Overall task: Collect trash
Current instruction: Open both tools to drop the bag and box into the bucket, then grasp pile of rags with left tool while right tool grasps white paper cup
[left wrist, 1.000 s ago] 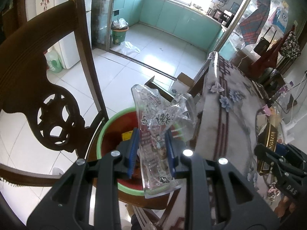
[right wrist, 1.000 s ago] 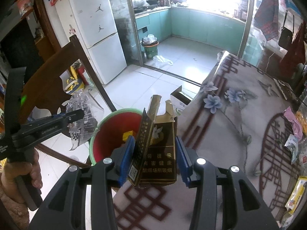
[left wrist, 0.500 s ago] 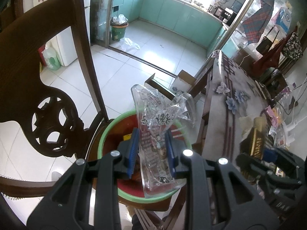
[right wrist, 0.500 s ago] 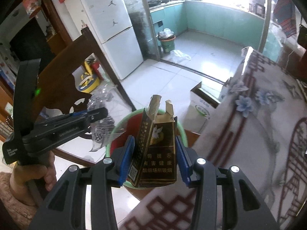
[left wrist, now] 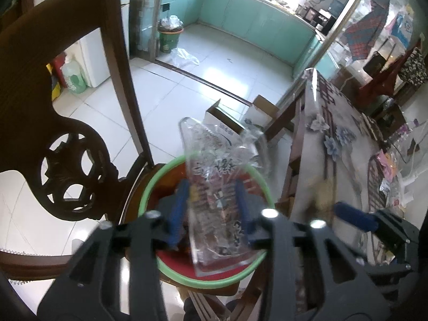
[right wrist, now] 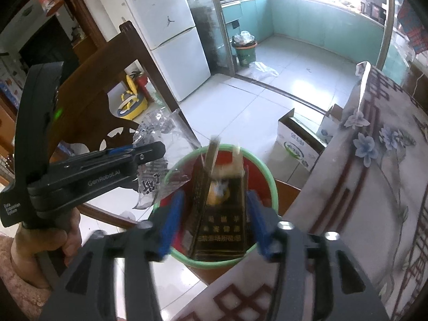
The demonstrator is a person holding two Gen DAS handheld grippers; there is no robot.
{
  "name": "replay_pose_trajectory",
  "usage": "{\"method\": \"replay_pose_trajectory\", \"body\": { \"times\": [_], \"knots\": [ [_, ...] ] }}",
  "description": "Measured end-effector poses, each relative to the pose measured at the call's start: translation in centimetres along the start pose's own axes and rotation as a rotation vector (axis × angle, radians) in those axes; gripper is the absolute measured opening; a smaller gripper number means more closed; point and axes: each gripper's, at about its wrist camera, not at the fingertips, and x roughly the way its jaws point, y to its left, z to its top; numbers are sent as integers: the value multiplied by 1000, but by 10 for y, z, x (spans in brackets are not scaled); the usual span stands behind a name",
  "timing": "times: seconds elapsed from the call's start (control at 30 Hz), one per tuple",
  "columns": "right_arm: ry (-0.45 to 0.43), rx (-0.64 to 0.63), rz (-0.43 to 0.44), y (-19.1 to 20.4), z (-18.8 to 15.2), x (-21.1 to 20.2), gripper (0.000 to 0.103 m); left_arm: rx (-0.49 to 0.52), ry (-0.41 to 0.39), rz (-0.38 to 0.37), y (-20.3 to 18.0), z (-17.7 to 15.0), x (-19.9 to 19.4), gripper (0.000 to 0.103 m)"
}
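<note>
both hand-held grippers opened since 0.5 s ago. right hand-held gripper (right wrist: pixel 214 222) jaws wide, cigarette pack (right wrist: pixel 222 214) loose between pads, dropping into bin (right wrist: pixel 272 184) right below. left hand-held gripper (left wrist: pixel 211 214) also spread, clear wrapper (left wrist: pixel 219 200) slipping binward, for disposal.

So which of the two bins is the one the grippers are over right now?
The green-rimmed red bin on the chair, right below both grippers. The other, the green bin by the kitchen doorway, stands far off on the floor.
</note>
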Motion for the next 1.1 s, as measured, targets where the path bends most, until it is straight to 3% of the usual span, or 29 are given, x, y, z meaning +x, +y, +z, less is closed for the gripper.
{"method": "replay_pose_trajectory", "body": {
  "times": [0.27, 0.57, 0.83, 1.1],
  "knots": [
    [-16, 48, 0, -15, -2, -16, 70, -24, -17, 9, 6, 1, -6, 58],
    [-81, 131, -77, -47, -30, -69, 70, 5, -31, 11, -11, -7, -22, 61],
    [-142, 273, -161, -98, -64, -118, 70, 110, -35, -36, -69, -28, -38, 61],
    [-159, 397, -278, -180, -133, -180, 70, 201, -16, -97, -151, -67, -48, 61]
  ]
}}
